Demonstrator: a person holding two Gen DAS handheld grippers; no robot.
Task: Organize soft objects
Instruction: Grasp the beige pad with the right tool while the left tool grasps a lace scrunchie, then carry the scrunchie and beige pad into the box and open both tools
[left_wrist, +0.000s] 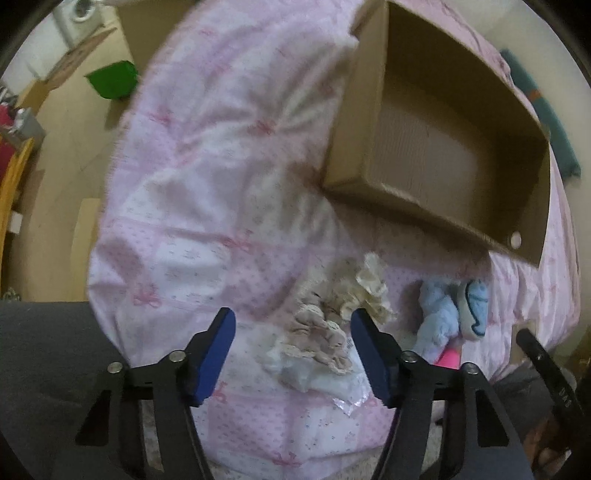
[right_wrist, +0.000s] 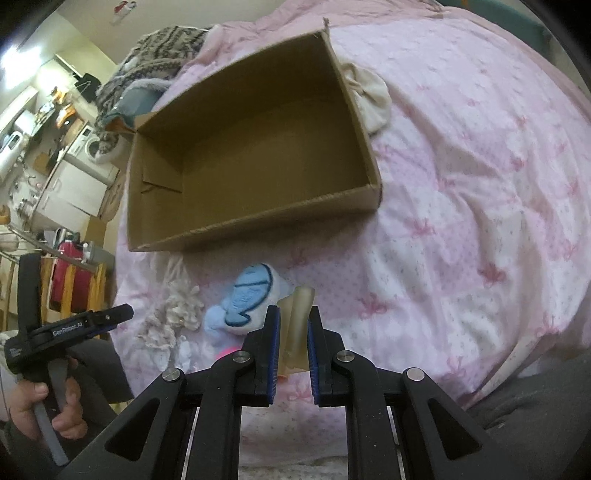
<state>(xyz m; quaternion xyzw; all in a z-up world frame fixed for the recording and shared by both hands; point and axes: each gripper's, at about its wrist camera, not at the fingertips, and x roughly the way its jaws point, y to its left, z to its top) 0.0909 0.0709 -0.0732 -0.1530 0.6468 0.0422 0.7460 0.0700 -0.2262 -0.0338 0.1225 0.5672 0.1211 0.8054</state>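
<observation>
- Far left in my right wrist view I see the person's hand (right_wrist: 44, 410) gripping the handle of the left gripper (right_wrist: 110, 314), which sits low beside the bed edge.
- From its own camera, my left gripper (left_wrist: 291, 332) has its blue pads spread wide with nothing clamped; a frilly cream and beige cloth bundle (left_wrist: 340, 314) lies on the pink bedspread (left_wrist: 207, 206) between and just beyond the fingertips.
- A thin white crinkled piece (left_wrist: 317, 376) lies under that bundle, toward me.
- To the right of the bundle lies the light blue plush toy (left_wrist: 454, 310), with something bright pink (left_wrist: 448, 356) poking out beneath it; I cannot tell what that is.
- The open cardboard box (right_wrist: 255, 225) sits on the bedspread beyond the soft items, and its interior shows only bare cardboard.
- A cream bow-shaped cushion (right_wrist: 369, 99) is tucked against the box's far right wall.
- My right gripper (right_wrist: 293, 321) has its jaws drawn narrow, pinching a pale beige soft item (right_wrist: 295, 310) that stands upright between the pads, just beside the blue plush.
- A grey patterned knit (right_wrist: 155, 55) is heaped at the far left end of the bed.
</observation>
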